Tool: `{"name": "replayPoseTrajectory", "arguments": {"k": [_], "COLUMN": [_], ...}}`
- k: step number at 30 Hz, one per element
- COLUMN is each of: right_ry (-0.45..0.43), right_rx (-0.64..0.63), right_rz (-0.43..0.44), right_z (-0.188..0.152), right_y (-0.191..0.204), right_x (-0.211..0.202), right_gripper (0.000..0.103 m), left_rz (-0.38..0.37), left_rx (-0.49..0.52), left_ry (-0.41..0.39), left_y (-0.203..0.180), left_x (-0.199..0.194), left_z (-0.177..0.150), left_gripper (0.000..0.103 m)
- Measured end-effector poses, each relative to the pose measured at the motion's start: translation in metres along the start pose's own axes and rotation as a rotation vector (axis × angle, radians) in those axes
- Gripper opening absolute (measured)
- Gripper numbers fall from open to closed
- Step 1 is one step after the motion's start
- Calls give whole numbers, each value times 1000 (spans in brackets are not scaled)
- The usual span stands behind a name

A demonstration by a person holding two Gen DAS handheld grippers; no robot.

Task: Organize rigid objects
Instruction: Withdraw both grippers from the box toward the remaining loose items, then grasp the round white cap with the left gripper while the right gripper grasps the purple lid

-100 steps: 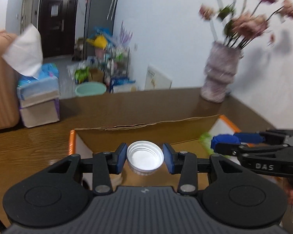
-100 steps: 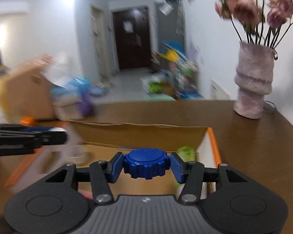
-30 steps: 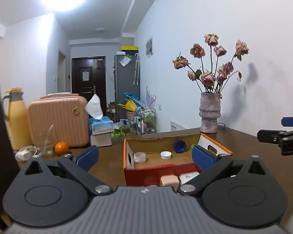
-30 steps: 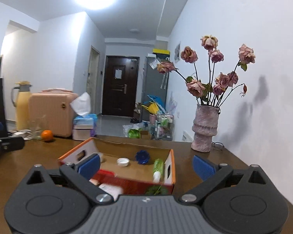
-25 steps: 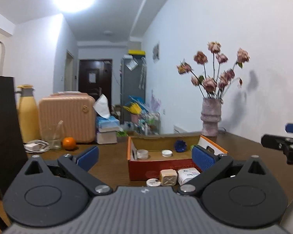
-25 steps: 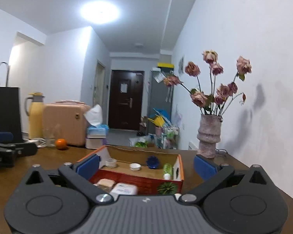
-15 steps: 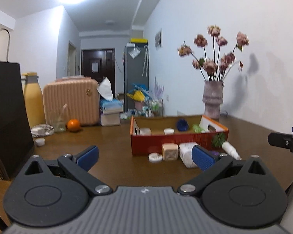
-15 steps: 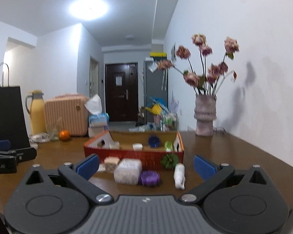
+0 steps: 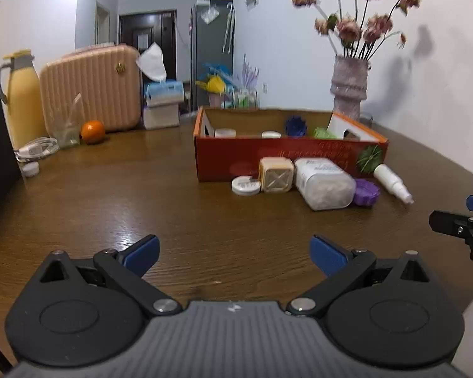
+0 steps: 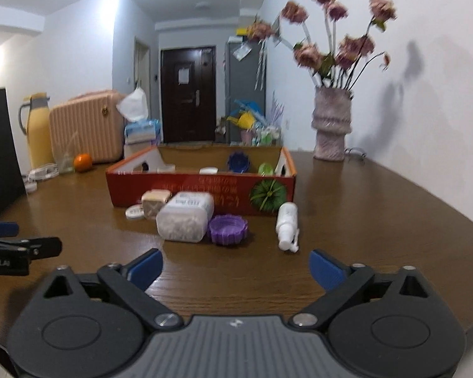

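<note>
Now both caps are seen dropped in the box (image 9: 287,160), white and blue. Left gripper (image 9: 233,252) is held wide open, empty; right gripper (image 10: 236,267), empty too, is being narrowed slightly. Left outside, touching the box front: lid (image 9: 245,185), cube (image 9: 276,175), jar (image 9: 324,182), purple cap (image 10: 227,225), spray bottle (image 10: 287,222).

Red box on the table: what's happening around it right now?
A person holds a tool in each hand; the left tool is open and empty, the right tool's jaws are closing on nothing. The red box already holds a few lids. A clear tub, purple lid, white spray bottle, beige container and white lid wait in front.
</note>
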State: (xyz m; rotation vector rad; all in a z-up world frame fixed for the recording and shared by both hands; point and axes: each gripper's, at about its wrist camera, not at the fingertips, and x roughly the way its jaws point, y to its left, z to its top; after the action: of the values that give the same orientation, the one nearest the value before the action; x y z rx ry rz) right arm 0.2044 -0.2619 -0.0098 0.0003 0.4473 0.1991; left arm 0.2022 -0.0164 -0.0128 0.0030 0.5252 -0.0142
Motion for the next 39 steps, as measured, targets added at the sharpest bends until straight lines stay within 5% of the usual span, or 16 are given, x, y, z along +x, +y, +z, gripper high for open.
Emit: {"name": "replayPoseTrajectory", "arguments": {"k": [6,11,19,23,31,36,39], "right_ry": [58,80,151,183,206,214,211], "right_rx": [-33,-76,-122,-134,-121,-108,-97], "right_rz": [20,25,7,28,74,100,106], "right_z": [8,21,39,40,45,44,43], "right_y": [1,2,-2,-2,-6,-8,-9], "right_x": [38,69,123,141,157,163,163], "right_gripper": [90,84,79,76,64,52,52], "left_rz": [-19,-53,-161,-181,-287,-330,-331], "left_rx": [17,39,84,112,157,189,182], "left_ry": [15,64,164,198,186,181,180], "left_y": [4,10,21,23,29,29,29], "left_x": [36,80,143,165,177,179,178], "left_z": [15,39,63,67,73,75,75], "left_gripper": [103,78,75,65,64,40,40]}}
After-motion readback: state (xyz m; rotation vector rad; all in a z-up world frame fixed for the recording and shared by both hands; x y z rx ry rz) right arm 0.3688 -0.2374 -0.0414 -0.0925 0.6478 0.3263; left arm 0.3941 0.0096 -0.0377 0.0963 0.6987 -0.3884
